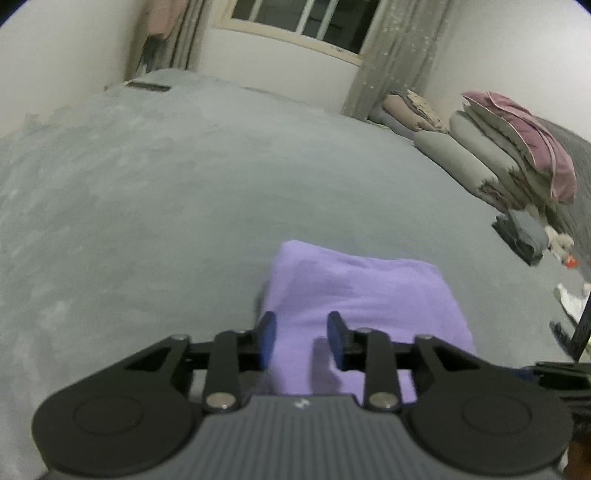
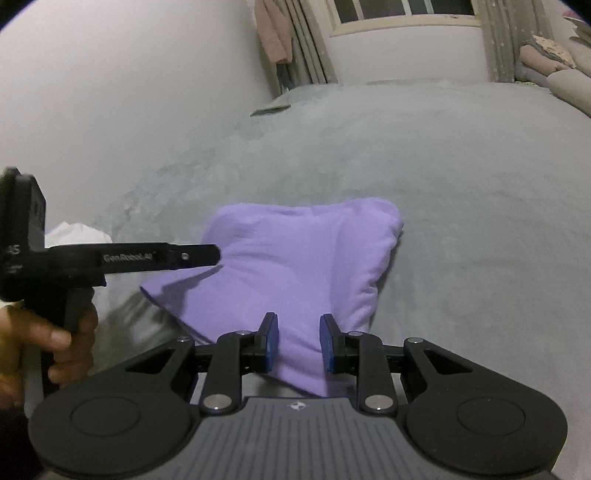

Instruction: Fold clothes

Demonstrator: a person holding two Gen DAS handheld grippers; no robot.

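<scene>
One folded lilac fleece garment [image 2: 295,269] lay plump and soft-cornered at lower centre of both frames, on the grey plush bed [image 2: 461,177]. The left tongs [image 1: 302,339] stood apart over its near edge, pressing nothing. The right tongs [image 2: 298,341] likewise gaped, the cloth lying beneath them.

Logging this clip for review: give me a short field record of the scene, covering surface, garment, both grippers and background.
surface: grey bed cover
garment: purple cloth, folded into a compact bundle, lying on the cover
left gripper: jaws apart over the cloth's near edge, no pinch visible
right gripper: jaws apart with cloth between them; grip unclear
background: stacked bedding, window, curtains
</scene>
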